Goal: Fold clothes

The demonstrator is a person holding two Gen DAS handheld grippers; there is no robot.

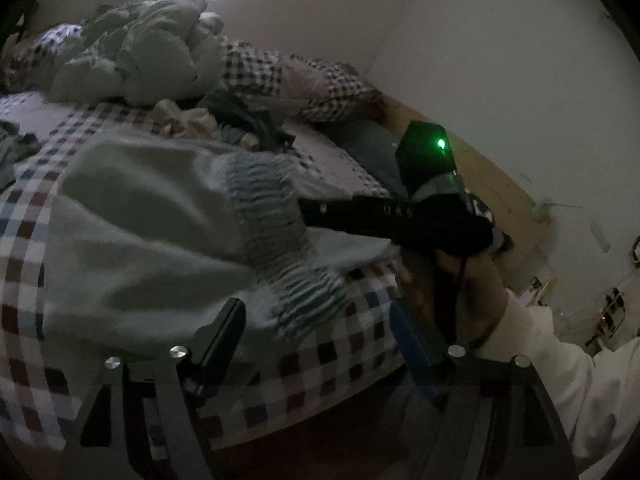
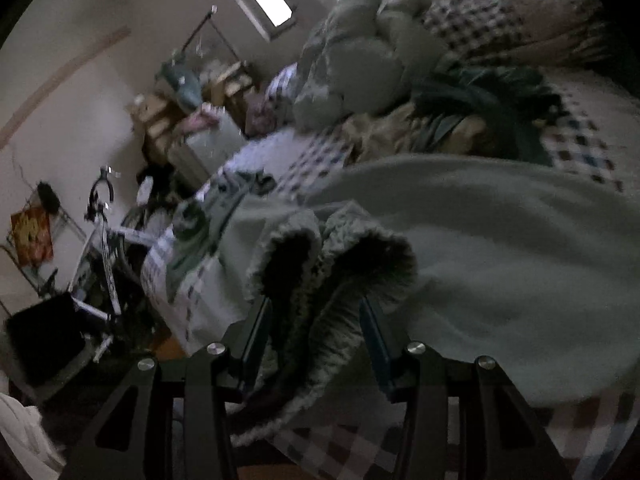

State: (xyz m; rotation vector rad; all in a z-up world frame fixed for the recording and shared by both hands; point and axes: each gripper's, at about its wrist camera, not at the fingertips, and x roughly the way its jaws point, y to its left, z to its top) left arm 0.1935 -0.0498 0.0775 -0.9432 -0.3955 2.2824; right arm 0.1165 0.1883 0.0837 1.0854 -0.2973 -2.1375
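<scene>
A pale green sweater (image 1: 152, 232) lies spread on the checked bed sheet (image 1: 340, 364), its ribbed hem (image 1: 272, 216) running across the middle. At the bottom of the left wrist view my left gripper (image 1: 316, 308) stands wide open just over the near end of that hem, with its pads off the cloth. My right gripper (image 1: 308, 212) reaches in from the right, held by a hand in a white sleeve (image 1: 580, 380). In the right wrist view the right gripper (image 2: 316, 320) is shut on a bunched fold of the ribbed hem (image 2: 332, 248). The rest of the sweater (image 2: 500, 248) stretches off to the right.
A crumpled pale duvet (image 1: 152, 52) and a heap of other clothes (image 1: 224, 120) fill the far end of the bed. A wall and the wooden bed frame (image 1: 492, 184) close off the right. Beside the bed stand a bicycle (image 2: 104, 240) and cluttered shelves (image 2: 192, 112).
</scene>
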